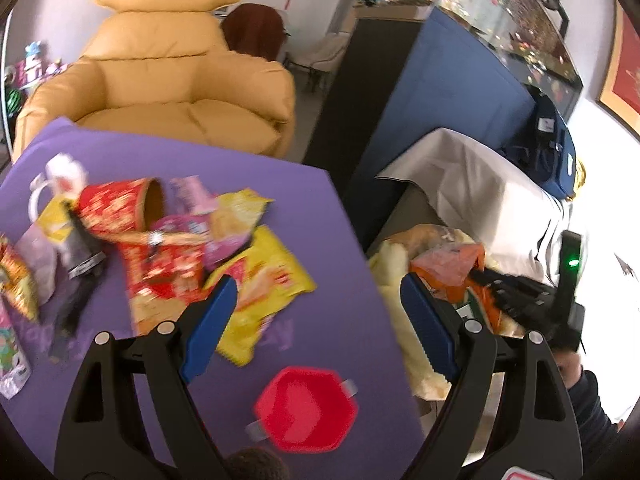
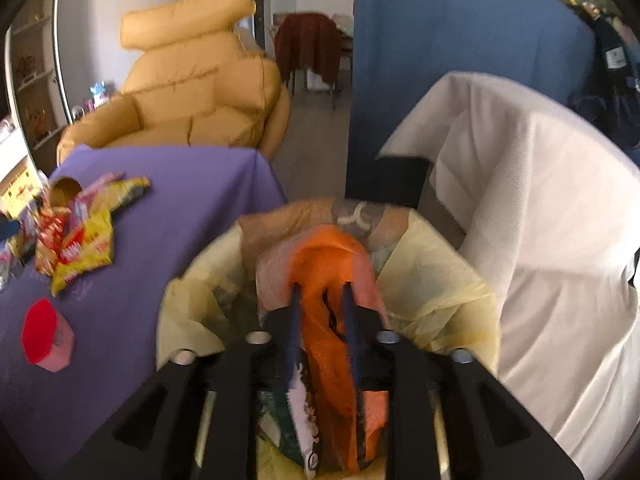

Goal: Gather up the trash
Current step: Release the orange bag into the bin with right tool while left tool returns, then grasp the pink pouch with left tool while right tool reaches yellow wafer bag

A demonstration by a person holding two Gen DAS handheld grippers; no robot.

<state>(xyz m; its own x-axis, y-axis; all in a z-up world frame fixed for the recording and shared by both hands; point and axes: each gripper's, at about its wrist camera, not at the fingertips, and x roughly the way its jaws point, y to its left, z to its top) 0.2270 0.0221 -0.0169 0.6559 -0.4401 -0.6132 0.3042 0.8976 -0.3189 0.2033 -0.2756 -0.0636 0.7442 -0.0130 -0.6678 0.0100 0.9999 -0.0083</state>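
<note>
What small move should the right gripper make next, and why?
Probably open the jaws wider and lift away: the right gripper has the orange wrapper between its jaws, directly over the yellow-lined bin, so the wrapper should fall inside.

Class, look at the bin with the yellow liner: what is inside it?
Inside the bin, an orange wrapper sits between the right gripper fingers, over pale plastic bags. Anything deeper is covered.

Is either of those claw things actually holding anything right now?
The left gripper holds nothing. An orange wrapper sits between the right gripper fingers, mid-length; actual pinching is unclear.
</note>
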